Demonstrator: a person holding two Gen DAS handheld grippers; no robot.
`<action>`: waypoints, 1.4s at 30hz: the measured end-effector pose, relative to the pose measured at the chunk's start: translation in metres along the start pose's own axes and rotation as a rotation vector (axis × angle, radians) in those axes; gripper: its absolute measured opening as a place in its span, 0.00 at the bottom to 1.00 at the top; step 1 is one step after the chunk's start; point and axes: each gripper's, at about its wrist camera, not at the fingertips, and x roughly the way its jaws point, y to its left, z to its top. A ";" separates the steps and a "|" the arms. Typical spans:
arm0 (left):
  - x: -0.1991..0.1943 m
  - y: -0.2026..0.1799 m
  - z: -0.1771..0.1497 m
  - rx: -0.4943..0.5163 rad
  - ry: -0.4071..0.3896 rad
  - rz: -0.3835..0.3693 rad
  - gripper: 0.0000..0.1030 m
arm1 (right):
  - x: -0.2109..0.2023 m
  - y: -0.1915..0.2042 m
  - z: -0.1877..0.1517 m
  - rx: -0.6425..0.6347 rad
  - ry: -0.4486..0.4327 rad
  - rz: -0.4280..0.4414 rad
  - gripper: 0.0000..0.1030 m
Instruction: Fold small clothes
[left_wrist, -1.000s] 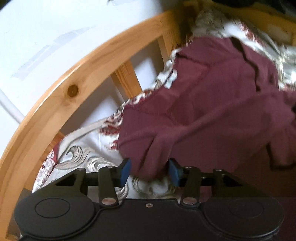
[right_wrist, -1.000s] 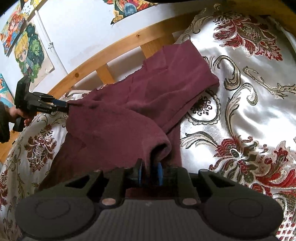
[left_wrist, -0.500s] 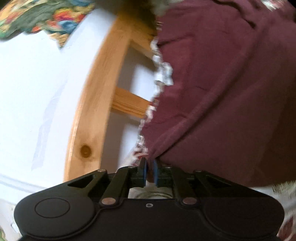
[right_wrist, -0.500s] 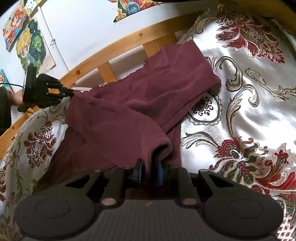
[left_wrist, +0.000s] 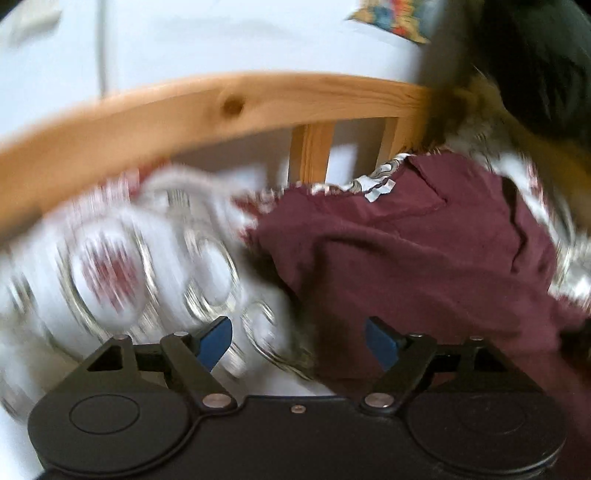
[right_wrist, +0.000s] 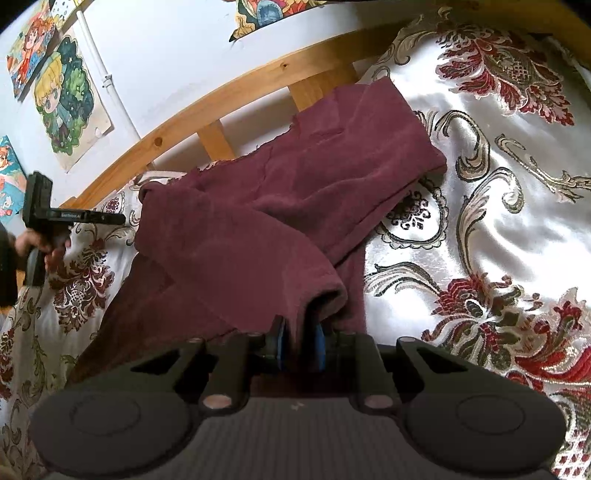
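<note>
A maroon garment lies rumpled on the patterned satin bedspread, its far edge reaching the bedspread's edge at the wooden headboard rail. One folded layer is doubled over toward the near side, and its rounded hem stands up just in front of the right gripper, whose blue pads are clenched on a pinch of that cloth. The left gripper has its jaws spread wide and released, with nothing between them; its right pad hangs over the garment's left edge while its left pad is over bare bedspread. In the right wrist view the left gripper sits just beside the garment's left corner, not touching it. To the right of the garment the bedspread stretches wide and uncovered toward its right edge; to the left a narrower strip runs between cloth and rail. The left wrist view is motion-blurred. Cartoon posters hang on the white wall behind the rail.
</note>
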 end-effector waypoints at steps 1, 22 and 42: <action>0.005 -0.001 -0.002 -0.030 -0.010 -0.012 0.79 | 0.001 0.001 0.001 0.003 0.001 0.000 0.23; -0.018 0.047 -0.060 -0.580 0.055 0.048 0.00 | 0.003 0.030 0.024 0.091 0.111 0.176 0.04; 0.020 0.030 0.011 -0.662 -0.137 0.156 0.06 | 0.000 0.006 -0.011 0.140 0.119 0.127 0.32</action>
